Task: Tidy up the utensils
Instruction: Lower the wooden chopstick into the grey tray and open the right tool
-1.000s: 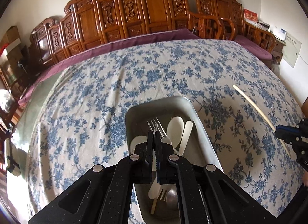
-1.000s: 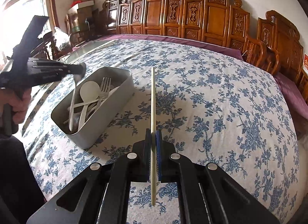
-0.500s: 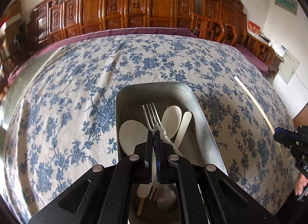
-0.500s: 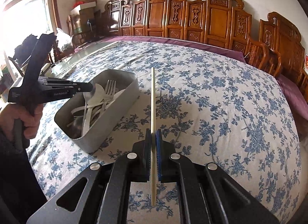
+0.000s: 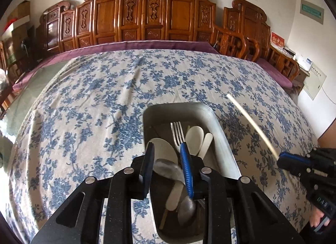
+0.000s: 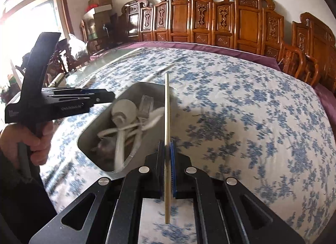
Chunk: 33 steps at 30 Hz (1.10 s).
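Observation:
A grey metal utensil tray [image 5: 225, 137] lies on the floral tablecloth, also in the right wrist view [image 6: 92, 139]. It holds a metal fork [image 5: 177, 131], white spoons [image 5: 194, 137], a metal spoon [image 5: 188, 208] and a pale stick. My left gripper [image 5: 168, 155] is open just above the tray, and it shows from the side in the right wrist view [image 6: 105, 98]. My right gripper [image 6: 167, 149] is shut on a single wooden chopstick [image 6: 167, 114], held over the tray's right rim; it shows in the left wrist view [image 5: 252, 126].
The floral tablecloth [image 5: 105, 101] covers a large table with a purple edge [image 5: 147, 44]. Carved wooden chairs [image 5: 147, 13] line the far side. Boxes and clutter [image 6: 98, 11] stand by the window at the left.
My left gripper has opened; the fork it held now lies in the tray. My right gripper has carried the chopstick leftward, closer over the tray.

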Available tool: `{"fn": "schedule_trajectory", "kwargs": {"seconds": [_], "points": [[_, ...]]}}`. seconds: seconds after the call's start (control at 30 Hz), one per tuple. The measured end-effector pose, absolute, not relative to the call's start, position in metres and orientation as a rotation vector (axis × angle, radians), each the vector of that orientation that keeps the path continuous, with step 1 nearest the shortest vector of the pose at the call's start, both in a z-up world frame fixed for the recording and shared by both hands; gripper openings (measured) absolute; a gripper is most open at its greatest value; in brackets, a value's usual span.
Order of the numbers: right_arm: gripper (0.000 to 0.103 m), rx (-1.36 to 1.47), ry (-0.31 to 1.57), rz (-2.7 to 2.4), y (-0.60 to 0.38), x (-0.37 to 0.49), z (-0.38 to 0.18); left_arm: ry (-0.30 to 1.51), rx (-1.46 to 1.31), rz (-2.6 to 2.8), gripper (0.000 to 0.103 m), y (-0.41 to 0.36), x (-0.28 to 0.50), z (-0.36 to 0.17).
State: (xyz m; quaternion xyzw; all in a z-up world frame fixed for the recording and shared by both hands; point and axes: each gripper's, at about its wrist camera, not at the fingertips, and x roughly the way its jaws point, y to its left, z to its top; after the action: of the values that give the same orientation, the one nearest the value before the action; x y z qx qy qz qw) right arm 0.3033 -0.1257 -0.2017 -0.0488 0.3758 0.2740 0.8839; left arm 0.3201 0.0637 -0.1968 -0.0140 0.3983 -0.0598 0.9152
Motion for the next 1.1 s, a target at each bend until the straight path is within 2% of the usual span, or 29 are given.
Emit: {"fn": "schedule_trajectory", "kwargs": {"seconds": [0.27, 0.7, 1.1], "points": [[0.006, -0.092, 0.811, 0.602, -0.082, 0.311, -0.211, 0.811, -0.03, -0.072, 0.032, 0.083, 0.319, -0.194], [0.006, -0.061, 0.859, 0.631, -0.035, 0.339, -0.229, 0.816, -0.058, -0.024, 0.033, 0.112, 0.322, -0.195], [0.006, -0.037, 0.895, 0.651, -0.03, 0.346, -0.249, 0.822, -0.059, -0.007, 0.034, 0.12, 0.322, -0.197]]}}
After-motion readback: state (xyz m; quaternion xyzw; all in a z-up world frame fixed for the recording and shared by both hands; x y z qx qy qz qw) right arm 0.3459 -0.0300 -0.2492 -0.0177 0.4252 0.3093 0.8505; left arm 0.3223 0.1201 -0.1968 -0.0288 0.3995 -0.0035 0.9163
